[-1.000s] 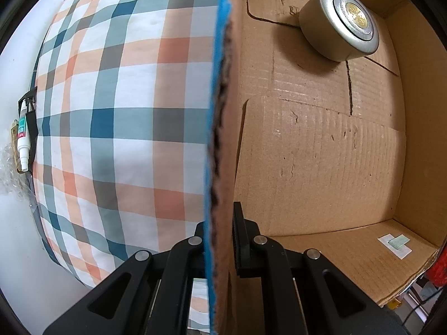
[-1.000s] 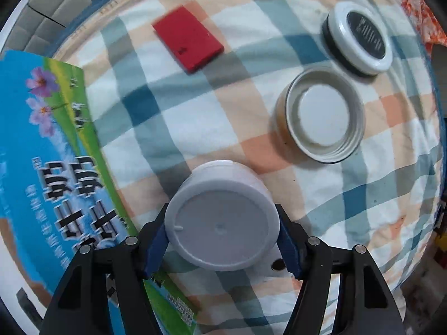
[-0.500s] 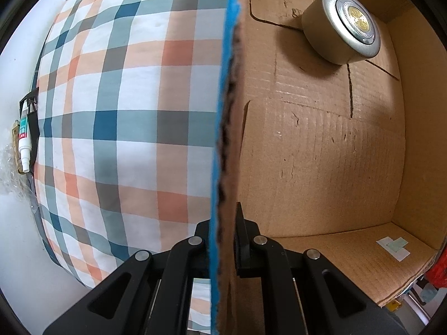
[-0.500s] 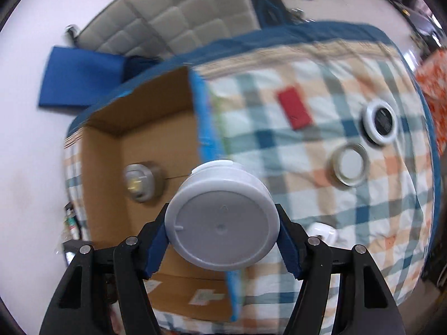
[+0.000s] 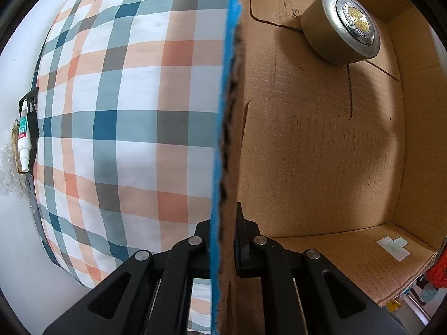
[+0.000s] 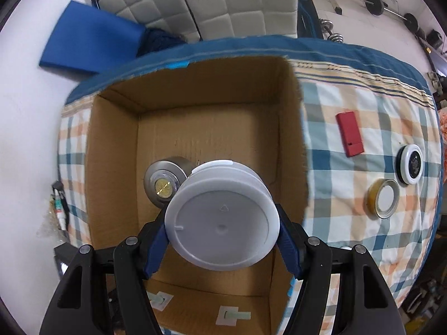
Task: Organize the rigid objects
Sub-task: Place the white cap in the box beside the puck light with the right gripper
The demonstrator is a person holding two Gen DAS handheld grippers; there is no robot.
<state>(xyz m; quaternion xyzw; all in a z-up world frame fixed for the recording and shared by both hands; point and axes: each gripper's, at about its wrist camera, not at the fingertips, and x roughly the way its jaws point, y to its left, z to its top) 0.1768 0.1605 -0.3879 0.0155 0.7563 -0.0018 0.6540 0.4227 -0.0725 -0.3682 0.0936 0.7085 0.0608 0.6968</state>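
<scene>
Hanging over the open cardboard box point(image 6: 111, 167): a white round jar point(image 6: 222, 220), flat base facing the camera, a small moulded triangle on it, clamped at its sides between the blue pads of the right gripper point(image 6: 222, 240). Sitting below on the box floor, near one side wall: a silver round tin point(image 6: 164, 184) with a gold centre, partly hidden behind the jar. Leaving most of the brown floor bare around that tin. Pinching one box wall at its blue-edged rim point(image 5: 223, 139): the left gripper point(image 5: 223, 240), closed on the cardboard, one finger outside and one inside. Lying on the plaid cloth point(image 6: 349, 223) beyond the far box wall, well apart from each other: a red flat case point(image 6: 350, 134), a gold-rimmed lid point(image 6: 382, 198), a white-ringed black disc point(image 6: 412, 164). Resting at the cloth's outer edge: a small white tube point(image 5: 23, 139).
</scene>
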